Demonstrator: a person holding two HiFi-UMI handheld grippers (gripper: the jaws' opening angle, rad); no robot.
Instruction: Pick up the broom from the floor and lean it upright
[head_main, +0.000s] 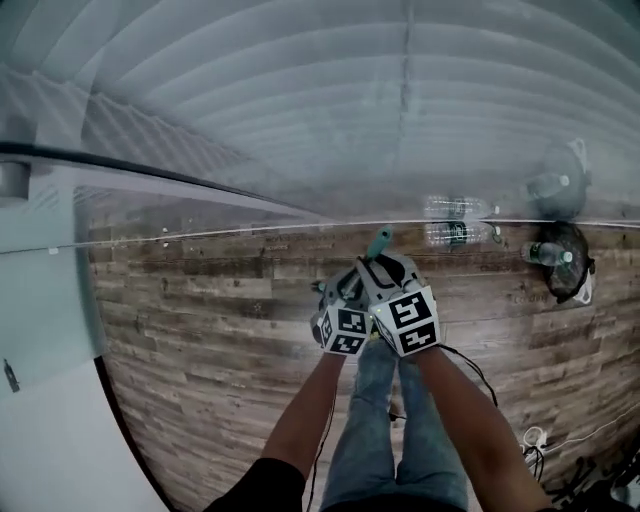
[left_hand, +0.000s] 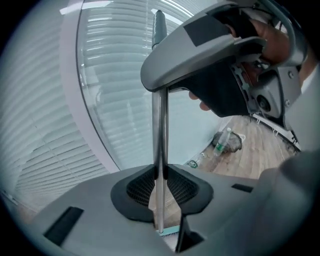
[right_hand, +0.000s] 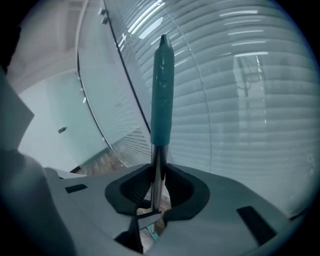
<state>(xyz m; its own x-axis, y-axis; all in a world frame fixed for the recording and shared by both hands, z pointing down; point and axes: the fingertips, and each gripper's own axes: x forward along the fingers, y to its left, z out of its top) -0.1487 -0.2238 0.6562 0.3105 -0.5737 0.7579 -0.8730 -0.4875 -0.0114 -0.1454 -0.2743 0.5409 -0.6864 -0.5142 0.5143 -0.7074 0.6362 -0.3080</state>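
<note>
Broom (head_main: 379, 242) shaft, at frame centre, is clamped by left hand-held gripper (left_hand: 160, 175) and right hand-held gripper (right_hand: 156, 182); blinds (head_main: 300, 100) lie near ahead, floor (head_main: 200, 330) is left open at both sides.

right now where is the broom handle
Centre of the head view: the broom handle is clamped in the left gripper and right gripper side by side, teal tip toward the blinds.

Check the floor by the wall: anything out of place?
Yes. A bottle lies on its side at the foot of the wall, and a dark bag nearby has a second bottle lying against it. They look like litter.
</note>
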